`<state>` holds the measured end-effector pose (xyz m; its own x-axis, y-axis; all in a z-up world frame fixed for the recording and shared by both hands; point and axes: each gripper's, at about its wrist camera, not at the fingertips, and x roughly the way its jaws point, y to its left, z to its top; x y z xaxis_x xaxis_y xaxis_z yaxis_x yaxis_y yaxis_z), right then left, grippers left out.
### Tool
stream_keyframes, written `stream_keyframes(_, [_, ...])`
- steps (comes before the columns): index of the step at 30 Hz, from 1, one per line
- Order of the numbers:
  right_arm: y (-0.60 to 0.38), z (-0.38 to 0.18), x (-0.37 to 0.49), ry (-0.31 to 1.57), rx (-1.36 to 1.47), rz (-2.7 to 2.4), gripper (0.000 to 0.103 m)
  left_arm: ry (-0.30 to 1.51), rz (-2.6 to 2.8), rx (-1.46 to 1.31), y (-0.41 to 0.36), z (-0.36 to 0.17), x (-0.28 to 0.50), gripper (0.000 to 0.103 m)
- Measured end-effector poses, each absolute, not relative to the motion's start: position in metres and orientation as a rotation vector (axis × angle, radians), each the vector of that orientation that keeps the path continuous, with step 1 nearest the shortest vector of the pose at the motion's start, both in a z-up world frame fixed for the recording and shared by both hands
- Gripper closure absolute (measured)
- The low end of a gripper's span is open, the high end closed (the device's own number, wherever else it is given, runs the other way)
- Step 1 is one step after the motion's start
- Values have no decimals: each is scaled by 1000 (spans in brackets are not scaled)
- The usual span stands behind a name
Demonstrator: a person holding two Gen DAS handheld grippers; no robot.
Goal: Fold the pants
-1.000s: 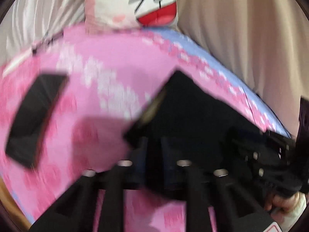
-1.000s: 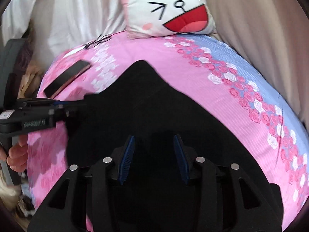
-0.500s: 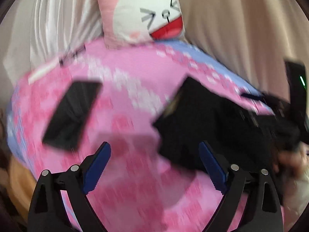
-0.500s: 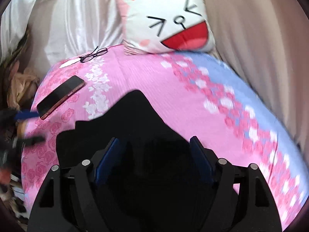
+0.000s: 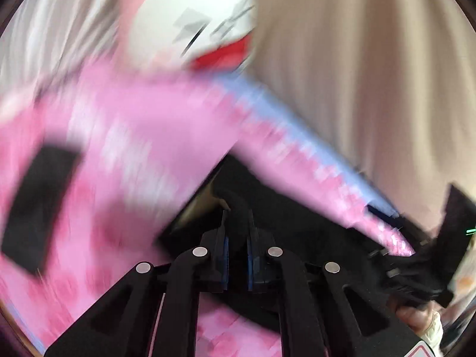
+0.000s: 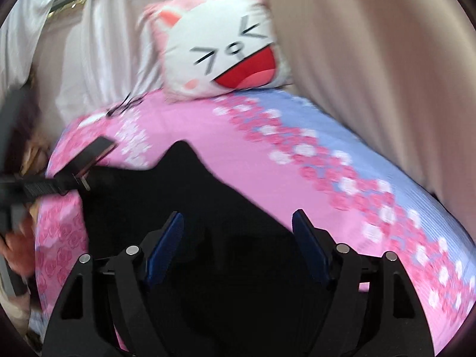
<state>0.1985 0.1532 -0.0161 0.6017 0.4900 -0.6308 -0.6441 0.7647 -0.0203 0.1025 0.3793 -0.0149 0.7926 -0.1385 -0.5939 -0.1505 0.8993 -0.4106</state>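
**Left pinch on the cloth, right jaws spread above it**

The left gripper (image 5: 237, 232) has its jaws pressed together on a fold of the black pants (image 6: 208, 208); the hold looks shallow, so a quick pull could slip it; the right gripper (image 6: 236, 238), spread wide with nothing pinched, hangs over the pants just ahead; beyond, left of it, a phone (image 6: 89, 154) lies touching the cloth and could be dragged; farther on is open pink bedspread (image 6: 238, 148), then a pillow (image 6: 220, 44).

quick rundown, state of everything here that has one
black pants: lying on the bed, partly folded
left hand-held gripper: shut on black pants
right hand-held gripper: open, over the pants
phone: flat on the bedspread, screen dark
glasses: lying near the pillow
pillow: propped upright
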Motion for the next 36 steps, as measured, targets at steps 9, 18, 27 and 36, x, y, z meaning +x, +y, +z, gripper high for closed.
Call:
stream_keyframes(9, [79,-29,189,697,-110,593,30,814,164,-446,402,-84,118,86])
stream_keyframes(18, [-43,-48,107,685,-15,359,29,670,502,-234,398,-23,76,77])
stream_keyframes(27, [-198,-88,48,790,61,-21,30,874,255,-167,303,-80,145,49])
stream_keyframes(36, [-390,-98,-35,799,237,-418,30,732,250,-11,214,-35,127,46])
